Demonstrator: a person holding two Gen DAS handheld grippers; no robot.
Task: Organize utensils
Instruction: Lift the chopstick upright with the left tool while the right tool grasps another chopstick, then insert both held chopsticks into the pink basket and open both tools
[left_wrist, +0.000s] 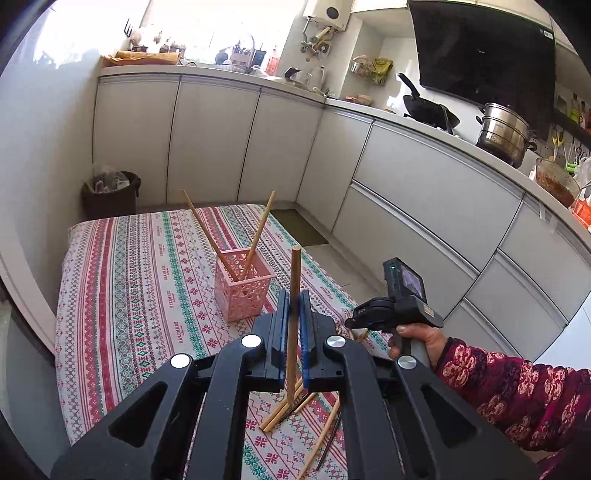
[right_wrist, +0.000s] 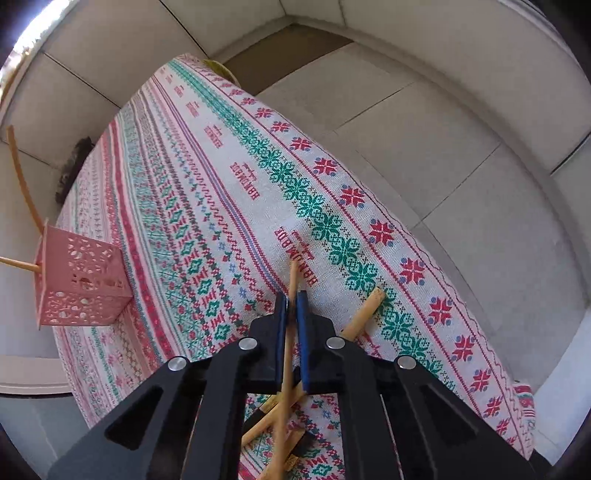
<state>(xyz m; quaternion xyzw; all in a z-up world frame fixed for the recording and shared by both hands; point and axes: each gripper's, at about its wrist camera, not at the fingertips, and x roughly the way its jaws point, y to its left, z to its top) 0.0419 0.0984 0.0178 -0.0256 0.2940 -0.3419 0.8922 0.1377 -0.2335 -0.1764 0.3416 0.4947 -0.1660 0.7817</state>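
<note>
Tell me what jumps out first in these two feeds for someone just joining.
The pink basket stands mid-table on the patterned tablecloth with two chopsticks crossed inside it. The left claw is shut on another chopstick, held upright just short of the basket. In the right wrist view, the right claw is shut on a chopstick above the loose pile on the cloth.

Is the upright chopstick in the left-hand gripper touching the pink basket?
Apart. In the left wrist view, the left gripper holds the chopstick upright, and patterned tablecloth shows between it and the pink basket.
</note>
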